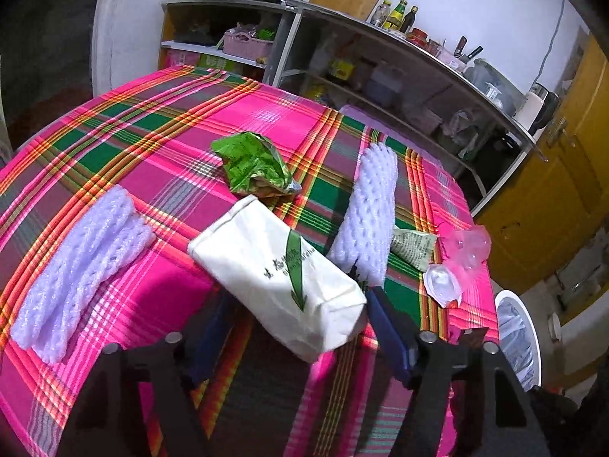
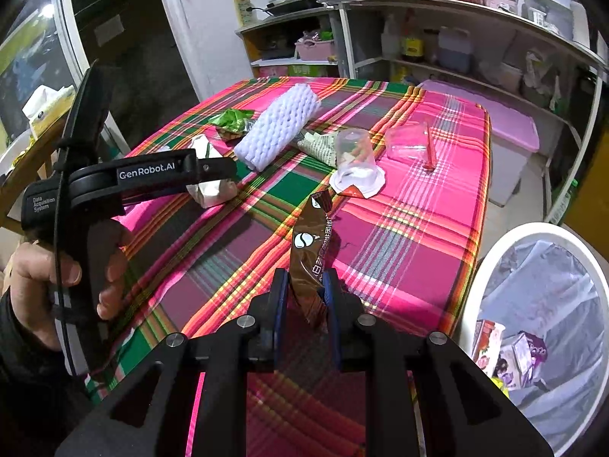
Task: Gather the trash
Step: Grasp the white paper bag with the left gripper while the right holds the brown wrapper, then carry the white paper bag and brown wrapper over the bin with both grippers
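My left gripper [image 1: 293,304] has its jaws around a white paper bag with a green arrow [image 1: 278,278] on the plaid tablecloth [image 1: 152,122]; the same gripper shows in the right wrist view [image 2: 217,175], held by a hand. My right gripper [image 2: 304,285] is shut on a brown wrapper [image 2: 308,251] and holds it above the table's near edge. A green crumpled wrapper [image 1: 251,163], two white foam nets [image 1: 373,213] [image 1: 80,259], a printed paper wrapper [image 1: 413,245], a clear cup [image 2: 356,156] and pink plastic [image 2: 409,141] lie on the table.
A white bin with a clear liner [image 2: 544,304] stands right of the table and holds some trash. Metal shelves [image 2: 475,38] with bottles and boxes run along the back wall. A pink tub [image 2: 510,125] stands beside the table.
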Motion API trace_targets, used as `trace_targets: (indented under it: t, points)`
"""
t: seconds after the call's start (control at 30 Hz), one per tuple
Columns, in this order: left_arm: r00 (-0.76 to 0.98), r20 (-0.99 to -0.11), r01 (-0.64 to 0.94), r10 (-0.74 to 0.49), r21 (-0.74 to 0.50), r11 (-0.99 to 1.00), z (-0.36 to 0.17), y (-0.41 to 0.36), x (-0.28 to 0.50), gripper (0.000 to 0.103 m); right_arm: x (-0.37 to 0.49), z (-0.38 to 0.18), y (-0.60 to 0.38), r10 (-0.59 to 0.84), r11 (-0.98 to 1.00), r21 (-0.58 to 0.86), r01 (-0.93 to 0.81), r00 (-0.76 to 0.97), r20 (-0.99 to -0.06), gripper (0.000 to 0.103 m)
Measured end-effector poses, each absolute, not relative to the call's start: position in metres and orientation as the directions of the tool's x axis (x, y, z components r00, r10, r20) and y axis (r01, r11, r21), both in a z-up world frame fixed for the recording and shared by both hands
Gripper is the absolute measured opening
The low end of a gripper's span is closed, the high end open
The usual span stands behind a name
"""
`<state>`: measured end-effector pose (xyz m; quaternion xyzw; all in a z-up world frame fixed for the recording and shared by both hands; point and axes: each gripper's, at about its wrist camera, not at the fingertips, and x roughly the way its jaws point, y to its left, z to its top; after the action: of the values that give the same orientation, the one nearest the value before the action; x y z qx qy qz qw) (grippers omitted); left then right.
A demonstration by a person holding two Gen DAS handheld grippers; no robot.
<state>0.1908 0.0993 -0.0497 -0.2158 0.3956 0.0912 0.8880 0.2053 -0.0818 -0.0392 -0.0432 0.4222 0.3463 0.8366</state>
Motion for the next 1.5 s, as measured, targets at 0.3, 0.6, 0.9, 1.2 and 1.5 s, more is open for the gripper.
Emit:
trace_targets:
  t: [0.3, 0.6, 0.9, 1.2, 1.5]
  points:
    - [0.676, -0.734, -0.277, -0.055, -0.323, 0.905, -0.044, 0.098, 0.176, 0.051, 0.203, -0.036, -0.085, 0.542, 0.762, 0.221, -0.609, 0.412, -0.733, 0.02]
    - [0.707, -0.704, -0.205, -0.066, -0.293, 0.934, -0.032, 0.089, 0.148, 0.05, 0.194, -0.027, -0.095, 0.546, 0.775, 0.23, -0.589, 0.44, -0.713, 0.02]
    - [0.763, -0.637, -0.054, -0.112, -0.236, 0.97, -0.009, 0.055, 0.118, 0.05, 0.181, -0.014, -0.112, 0.531, 0.802, 0.226, -0.552, 0.487, -0.694, 0.02]
    - [0.78, -0.609, 0.028, -0.143, -0.194, 0.981, 0.006, 0.022, 0.1, 0.05, 0.164, 0.0, -0.134, 0.514, 0.825, 0.221, -0.52, 0.531, -0.674, 0.02]
    - [0.784, -0.593, 0.093, -0.18, -0.176, 0.98, 0.017, -0.006, 0.089, 0.05, 0.151, 0.01, -0.155, 0.496, 0.849, 0.227, -0.476, 0.574, -0.652, 0.02]
